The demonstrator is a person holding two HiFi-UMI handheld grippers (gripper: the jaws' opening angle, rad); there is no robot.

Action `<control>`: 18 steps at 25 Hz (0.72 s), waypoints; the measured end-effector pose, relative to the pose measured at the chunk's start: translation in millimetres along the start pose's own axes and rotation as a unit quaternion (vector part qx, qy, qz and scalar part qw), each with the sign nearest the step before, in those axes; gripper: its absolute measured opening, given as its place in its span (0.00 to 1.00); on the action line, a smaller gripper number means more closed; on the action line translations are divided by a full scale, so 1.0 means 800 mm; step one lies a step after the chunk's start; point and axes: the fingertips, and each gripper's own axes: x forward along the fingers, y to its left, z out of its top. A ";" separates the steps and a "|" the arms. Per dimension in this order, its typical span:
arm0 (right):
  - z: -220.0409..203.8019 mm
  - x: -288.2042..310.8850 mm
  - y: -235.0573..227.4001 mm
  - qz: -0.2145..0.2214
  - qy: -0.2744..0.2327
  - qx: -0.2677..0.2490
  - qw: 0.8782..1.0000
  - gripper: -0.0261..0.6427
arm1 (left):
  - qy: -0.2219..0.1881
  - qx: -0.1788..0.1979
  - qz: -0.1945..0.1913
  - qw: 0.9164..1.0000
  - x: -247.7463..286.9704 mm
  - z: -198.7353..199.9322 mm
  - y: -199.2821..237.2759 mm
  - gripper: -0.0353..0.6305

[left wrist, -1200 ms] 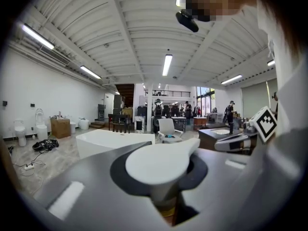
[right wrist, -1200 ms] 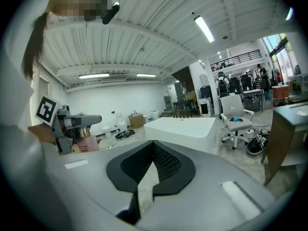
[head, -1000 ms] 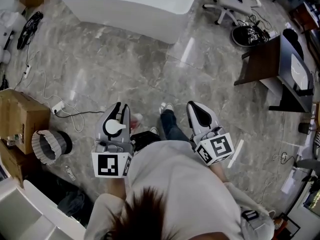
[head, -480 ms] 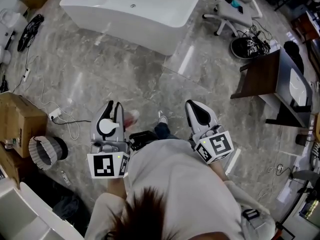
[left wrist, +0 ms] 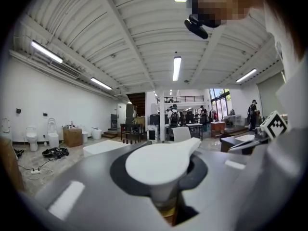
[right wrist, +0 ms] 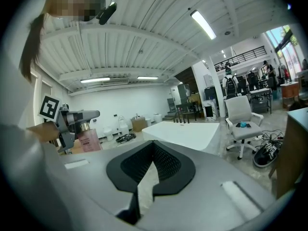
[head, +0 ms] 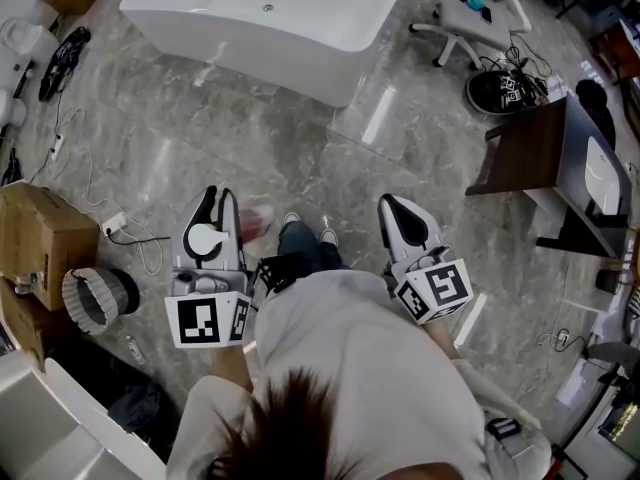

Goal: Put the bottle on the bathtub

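Observation:
The white bathtub [head: 270, 18] stands on the marble floor ahead of me, far from both grippers; it also shows in the left gripper view [left wrist: 103, 147] and the right gripper view [right wrist: 185, 131]. My left gripper [head: 220, 203] is shut on a bottle [head: 258, 220] with a pink body and a white pump top [left wrist: 161, 160]. In the right gripper view the same pink bottle [right wrist: 89, 139] hangs upright from the left gripper [right wrist: 72, 119]. My right gripper [head: 397, 210] is held beside it at waist height, shut with nothing in it [right wrist: 147, 177].
A white office chair [head: 470, 3] stands right of the tub, with a dark desk [head: 530, 128] further right. At the left are a cardboard box [head: 40, 233], a round bin [head: 95, 296] and loose cables [head: 110, 218]. Bare marble floor lies between me and the tub.
The person has stepped forward, so the tub sits a little nearer in view. Both grippers stay at waist height, the left one still holding the bottle.

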 end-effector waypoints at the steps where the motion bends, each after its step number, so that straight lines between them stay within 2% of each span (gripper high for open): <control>1: 0.000 0.001 -0.002 0.000 0.001 0.000 1.000 0.03 | 0.002 -0.001 0.001 1.000 0.002 -0.002 0.001 0.23; 10: -0.007 0.026 -0.027 -0.027 0.021 0.012 0.999 0.03 | 0.023 -0.010 -0.008 1.000 0.046 -0.016 0.026 0.23; 18: 0.011 0.113 -0.037 -0.048 0.040 0.026 0.998 0.03 | 0.043 -0.011 -0.024 0.999 0.117 -0.028 0.086 0.23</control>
